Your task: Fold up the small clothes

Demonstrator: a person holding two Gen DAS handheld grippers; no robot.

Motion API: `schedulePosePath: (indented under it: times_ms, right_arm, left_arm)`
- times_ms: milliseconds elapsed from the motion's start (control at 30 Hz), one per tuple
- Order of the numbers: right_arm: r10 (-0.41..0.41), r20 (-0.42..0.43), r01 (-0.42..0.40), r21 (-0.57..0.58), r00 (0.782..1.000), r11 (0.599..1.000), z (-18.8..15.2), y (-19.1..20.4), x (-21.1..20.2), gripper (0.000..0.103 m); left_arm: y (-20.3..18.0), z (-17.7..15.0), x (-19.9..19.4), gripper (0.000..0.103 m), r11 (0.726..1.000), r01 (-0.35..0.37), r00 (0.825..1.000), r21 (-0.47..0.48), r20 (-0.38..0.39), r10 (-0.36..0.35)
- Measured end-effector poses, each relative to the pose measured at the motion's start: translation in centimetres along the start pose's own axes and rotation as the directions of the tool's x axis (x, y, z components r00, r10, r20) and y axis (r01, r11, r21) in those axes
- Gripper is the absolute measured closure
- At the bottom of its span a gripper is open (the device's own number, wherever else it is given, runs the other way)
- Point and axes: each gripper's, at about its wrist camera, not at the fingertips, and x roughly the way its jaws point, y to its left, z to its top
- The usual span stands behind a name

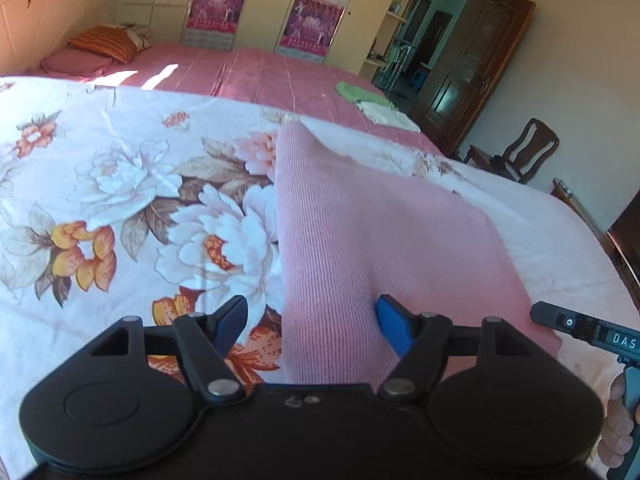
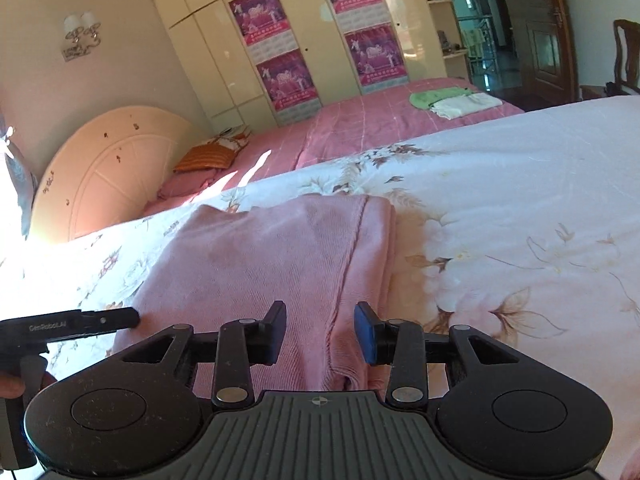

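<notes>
A pink knit garment (image 1: 380,232) lies folded on the floral sheet (image 1: 120,184), running away from me as a long strip. My left gripper (image 1: 312,324) hovers over its near end, open wide; the garment's left edge passes between the blue pads (image 1: 394,330) and neither pad presses on it. In the right wrist view the same garment (image 2: 272,256) shows a seam down its right side. My right gripper (image 2: 320,332) stands open over its near right edge, with the fabric below the gap and nothing pinched.
A green cloth (image 1: 356,92) and a white cloth (image 1: 384,114) lie folded on the pink bedspread (image 1: 248,72) beyond. An orange pillow (image 1: 104,42) sits by the headboard. A wooden chair (image 1: 520,156) stands to the right. A hand (image 1: 616,432) holds the other gripper's handle.
</notes>
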Motion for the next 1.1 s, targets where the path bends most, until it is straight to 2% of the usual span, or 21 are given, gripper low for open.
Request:
schedulePosePath:
  times_ms: [67, 133, 233, 367, 467, 633, 667, 733, 767, 800, 900, 967, 1100]
  right_arm:
    - [-0.040, -0.082, 0.037, -0.047, 0.996, 0.998, -0.8, -0.2, 2.1, 0.065]
    - [-0.073, -0.082, 0.066, -0.088, 0.994, 0.994, -1.5, -0.8, 2.9, 0.065]
    - [-0.020, -0.102, 0.021, 0.010, 0.995, 1.000, -1.4, -2.5, 3.0, 0.065]
    - [-0.009, -0.097, 0.012, 0.033, 0.995, 0.999, -1.0, -2.7, 2.3, 0.063]
    - [-0.006, -0.088, 0.011, 0.060, 0.996, 0.998, -0.9, -2.9, 1.3, 0.054]
    - [0.015, -0.081, -0.008, 0.077, 0.997, 0.997, -0.4, -3.3, 0.8, 0.053]
    - [0.028, -0.082, -0.020, 0.098, 0.996, 0.995, -0.2, -3.6, 0.8, 0.053]
    - [0.076, -0.072, -0.062, 0.173, 0.995, 0.983, 0.0, -4.7, 0.6, 0.047]
    - [0.094, -0.061, -0.079, 0.212, 0.994, 0.974, 0.1, -5.3, 0.5, 0.030]
    - [0.118, -0.043, -0.103, 0.255, 0.992, 0.961, 0.2, -6.0, 0.3, 0.022]
    - [0.229, -0.035, -0.201, 0.366, 0.973, 0.909, 0.5, -7.7, 0.5, 0.022]
    - [0.261, -0.038, -0.222, 0.413, 0.965, 0.883, 0.7, -8.5, 0.9, 0.022]
    - [0.308, -0.075, -0.238, 0.471, 0.949, 0.849, 0.6, -9.6, 2.2, 0.022]
  left_arm:
    - [0.3, -0.5, 0.9, 0.025, 1.000, 0.008, 1.000, -0.011, -0.027, -0.009]
    - [0.6, -0.7, 1.2, 0.023, 0.999, 0.010, 0.999, -0.031, -0.031, -0.011]
    - [0.2, -0.8, 1.0, 0.022, 1.000, -0.011, 1.000, -0.017, -0.027, 0.010]
    - [-0.2, -0.6, 0.7, 0.021, 0.999, -0.037, 0.999, -0.009, -0.026, 0.037]
    - [-0.7, -0.5, 0.6, 0.021, 0.998, -0.063, 0.998, 0.009, -0.025, 0.063]
    - [-1.2, 0.0, -0.1, 0.023, 0.996, -0.083, 0.996, 0.011, -0.021, 0.083]
    - [-1.4, 0.2, -0.6, 0.026, 0.997, -0.076, 0.997, 0.016, -0.002, 0.076]
    - [-1.6, 0.5, -1.8, 0.025, 0.999, -0.048, 0.998, 0.018, 0.038, 0.047]
    - [-1.5, 0.6, -2.1, 0.025, 1.000, -0.026, 0.999, 0.009, 0.045, 0.026]
    - [-1.3, 0.7, -2.2, 0.024, 1.000, -0.011, 0.999, -0.001, 0.045, 0.011]
    - [-0.6, 0.8, -1.6, 0.024, 1.000, 0.021, 1.000, -0.016, 0.011, -0.020]
    - [0.1, 0.7, -0.5, 0.024, 0.997, 0.061, 0.997, -0.050, -0.038, -0.063]
    - [2.0, -0.3, 1.7, 0.025, 0.969, 0.171, 0.974, -0.179, -0.121, -0.194]
